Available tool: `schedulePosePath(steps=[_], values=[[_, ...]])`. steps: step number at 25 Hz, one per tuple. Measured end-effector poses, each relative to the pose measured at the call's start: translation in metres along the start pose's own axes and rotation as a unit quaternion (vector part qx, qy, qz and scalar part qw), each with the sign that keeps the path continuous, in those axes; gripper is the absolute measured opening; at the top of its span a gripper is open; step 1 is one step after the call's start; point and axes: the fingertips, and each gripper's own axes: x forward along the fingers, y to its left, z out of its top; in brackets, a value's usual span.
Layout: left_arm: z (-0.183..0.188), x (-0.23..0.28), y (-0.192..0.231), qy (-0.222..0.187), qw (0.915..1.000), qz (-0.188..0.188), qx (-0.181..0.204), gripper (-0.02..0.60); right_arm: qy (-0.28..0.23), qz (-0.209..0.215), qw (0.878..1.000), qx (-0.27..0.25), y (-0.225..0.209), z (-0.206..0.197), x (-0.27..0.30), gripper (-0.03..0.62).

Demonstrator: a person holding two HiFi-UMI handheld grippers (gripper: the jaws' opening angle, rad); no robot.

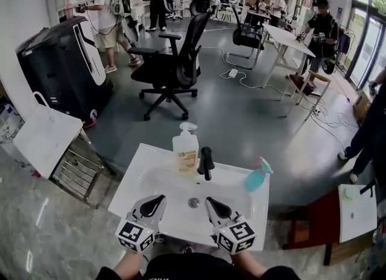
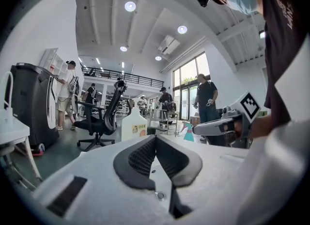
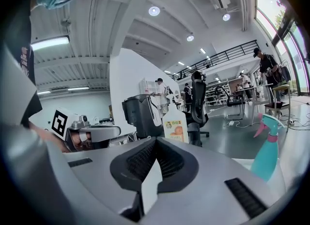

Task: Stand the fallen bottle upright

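Note:
A clear pump bottle [image 1: 185, 149] with an orange label stands upright at the back rim of the white basin [image 1: 145, 179], left of the black tap [image 1: 206, 163]. A teal spray bottle [image 1: 257, 175] with a pink trigger stands on the right rim; in the right gripper view the spray bottle [image 3: 268, 146] is upright. My left gripper [image 1: 158, 199] and right gripper [image 1: 211, 200] hover over the basin's near half, either side of the drain [image 1: 193, 202]. Both are shut with nothing in them. The shut left gripper [image 2: 156, 136] points level toward the pump bottle [image 2: 133, 126]; the right gripper [image 3: 156, 139] does the same.
A black office chair [image 1: 175, 61] stands behind the basin. On the left are a black machine [image 1: 60, 67] and a white table [image 1: 45, 137] with a metal rack [image 1: 78, 170] beside it. A brown stool [image 1: 313, 224] is at the right. Several people stand at the far desks.

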Motion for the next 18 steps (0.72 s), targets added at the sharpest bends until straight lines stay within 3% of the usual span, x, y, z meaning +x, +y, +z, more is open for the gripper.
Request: schedulePosePath(steps=[18], values=[[0.0002,0.0006,-0.0095,-0.003,1.0,-0.006,-0.004,0.02,-0.005,-0.006,1.0,-0.002,-0.0014,0.0007,-0.007,0.002]])
